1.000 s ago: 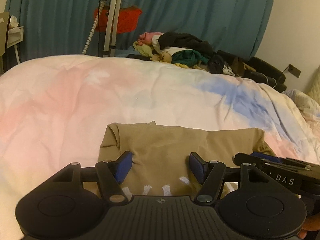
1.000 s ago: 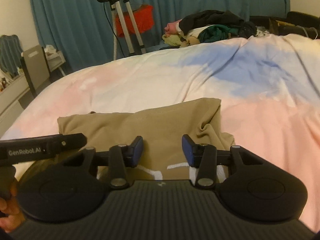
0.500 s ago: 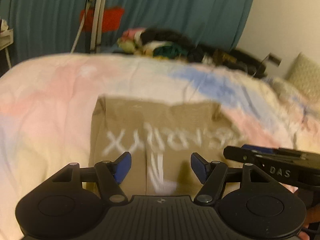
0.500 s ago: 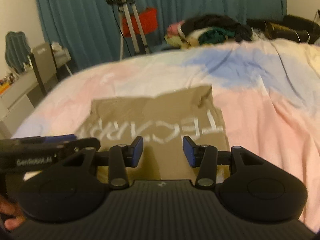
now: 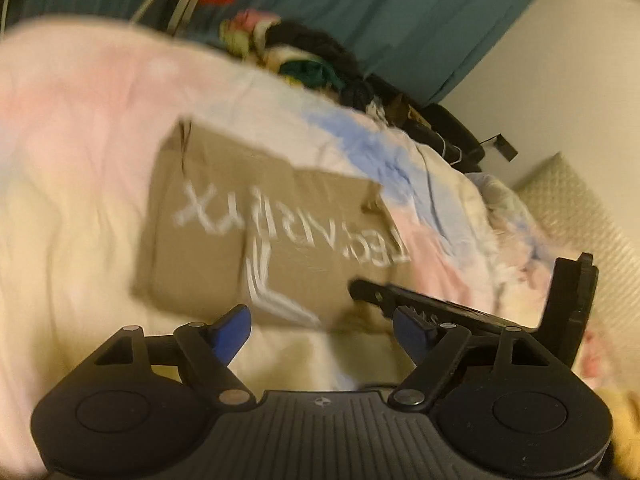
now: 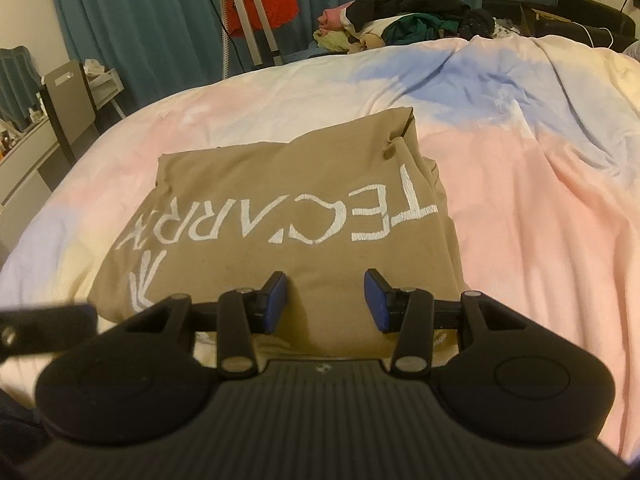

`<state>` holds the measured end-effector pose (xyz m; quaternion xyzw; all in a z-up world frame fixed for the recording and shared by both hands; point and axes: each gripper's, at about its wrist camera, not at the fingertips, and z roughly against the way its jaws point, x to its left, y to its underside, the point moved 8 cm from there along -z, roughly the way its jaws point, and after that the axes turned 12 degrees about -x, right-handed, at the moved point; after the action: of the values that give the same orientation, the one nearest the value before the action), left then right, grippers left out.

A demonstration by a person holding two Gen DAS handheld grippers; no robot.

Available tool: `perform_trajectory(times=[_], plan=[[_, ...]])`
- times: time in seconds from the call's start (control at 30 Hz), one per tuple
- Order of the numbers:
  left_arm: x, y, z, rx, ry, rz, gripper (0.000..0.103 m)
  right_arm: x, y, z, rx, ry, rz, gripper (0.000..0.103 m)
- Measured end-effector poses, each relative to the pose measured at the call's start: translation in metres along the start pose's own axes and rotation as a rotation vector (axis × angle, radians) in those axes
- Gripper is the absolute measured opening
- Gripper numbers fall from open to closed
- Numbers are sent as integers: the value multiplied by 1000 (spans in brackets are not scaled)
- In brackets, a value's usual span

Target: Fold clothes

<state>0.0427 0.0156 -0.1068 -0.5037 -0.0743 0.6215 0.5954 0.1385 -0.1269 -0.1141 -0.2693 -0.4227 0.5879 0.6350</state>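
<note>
A tan folded shirt (image 6: 280,200) with white lettering lies flat on the pastel bedspread (image 6: 520,200); it also shows, blurred, in the left wrist view (image 5: 248,224). My right gripper (image 6: 325,300) is open and empty, its blue pads over the shirt's near edge. My left gripper (image 5: 320,330) is open and empty, just in front of the shirt's near edge, over the bedspread (image 5: 80,200). The right gripper's body (image 5: 480,312) shows at the right of the left wrist view.
A pile of unfolded clothes (image 6: 400,20) lies at the far side of the bed. A metal stand (image 6: 248,20) with a red item stands by the teal curtain (image 6: 140,20). A chair and a desk (image 6: 68,100) stand at the left.
Both grippers have pulled back from the shirt, so its lettered top face has come into view. The left wrist view has tilted and blurred with motion. Both jaws stay open.
</note>
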Motion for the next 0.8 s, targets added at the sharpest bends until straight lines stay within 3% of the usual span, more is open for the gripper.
perform_trajectory(times=[0.17, 0.27, 0.37, 0.43, 0.47, 0.53, 0.57, 0.6, 0.67, 0.73, 0.8], plan=[[32, 7, -31, 90, -65, 169, 80, 0, 1, 0, -2, 7, 3, 45], [56, 5, -46, 85, -73, 330, 72, 0, 1, 0, -2, 8, 3, 45], [72, 1, -47, 25, -66, 456, 60, -1, 1, 1, -6, 10, -2, 45], [77, -1, -43, -10, -66, 492, 37, -3, 0, 3, -13, 11, -29, 46], [79, -2, -40, -28, -67, 496, 36, -5, -2, 5, -17, 8, -64, 46], [79, -3, -35, -58, -50, 512, 27, -6, -6, 13, -16, -48, -187, 51], [78, -4, -33, -70, -44, 509, 26, -7, -9, 19, -14, -86, -259, 60], [76, -5, -31, -82, -38, 507, 25, -7, -11, 24, -15, -133, -335, 78], [72, -6, -29, -97, -39, 482, 24, -3, -10, 36, -13, -247, -477, 94], [70, -8, -27, -109, -35, 475, 23, 5, -1, 37, 40, -334, -555, 92], [70, -8, -25, -118, -28, 486, 23, 9, 11, 32, 96, -361, -630, 92]])
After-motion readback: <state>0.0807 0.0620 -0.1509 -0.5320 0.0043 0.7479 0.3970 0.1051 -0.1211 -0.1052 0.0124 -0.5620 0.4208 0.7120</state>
